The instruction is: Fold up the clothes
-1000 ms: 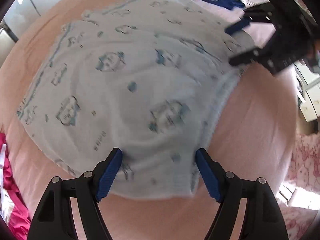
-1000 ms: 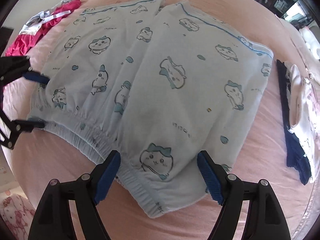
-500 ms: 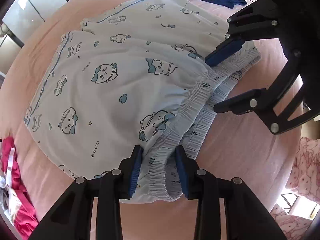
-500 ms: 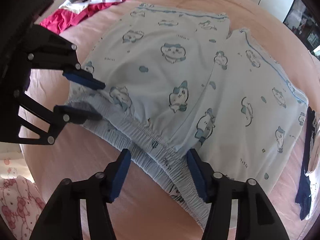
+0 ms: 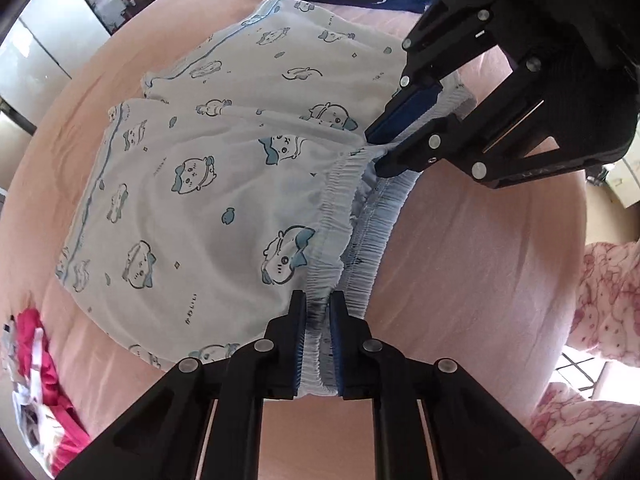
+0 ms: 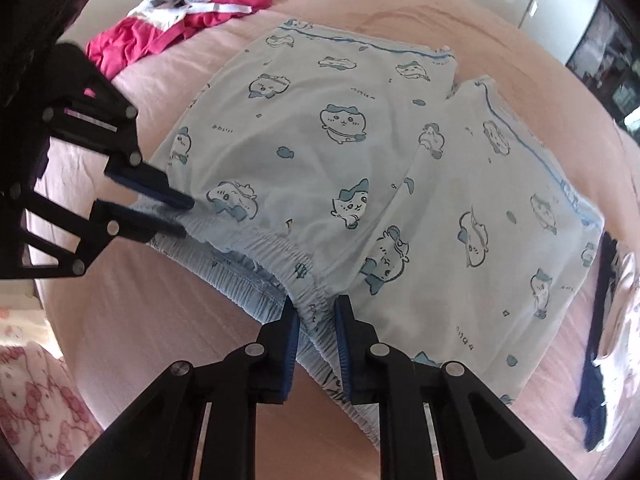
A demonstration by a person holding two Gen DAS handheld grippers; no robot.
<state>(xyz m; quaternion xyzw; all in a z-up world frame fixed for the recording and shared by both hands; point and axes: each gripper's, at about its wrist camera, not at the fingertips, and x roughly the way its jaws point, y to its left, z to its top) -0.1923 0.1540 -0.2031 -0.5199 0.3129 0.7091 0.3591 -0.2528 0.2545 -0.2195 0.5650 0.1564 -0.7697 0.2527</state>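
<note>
Shorts (image 5: 208,184), pale blue and cartoon-printed, lie spread on the pink bed (image 5: 472,248); left gripper (image 5: 318,316) pinches the elastic waistband. Over on the right wrist view, right gripper (image 6: 316,320) nips that waistband too, likely to lift one edge evenly for folding.

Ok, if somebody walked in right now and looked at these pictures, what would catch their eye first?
Probably the pale blue cartoon-print shorts spread across the middle of the pink bedsheet, with both hand-held grippers pinching the elastic waistband: the left hand-held gripper at one end, the right hand-held gripper at the other. After that, the bright pink garment crumpled at the far edge of the bed.
</note>
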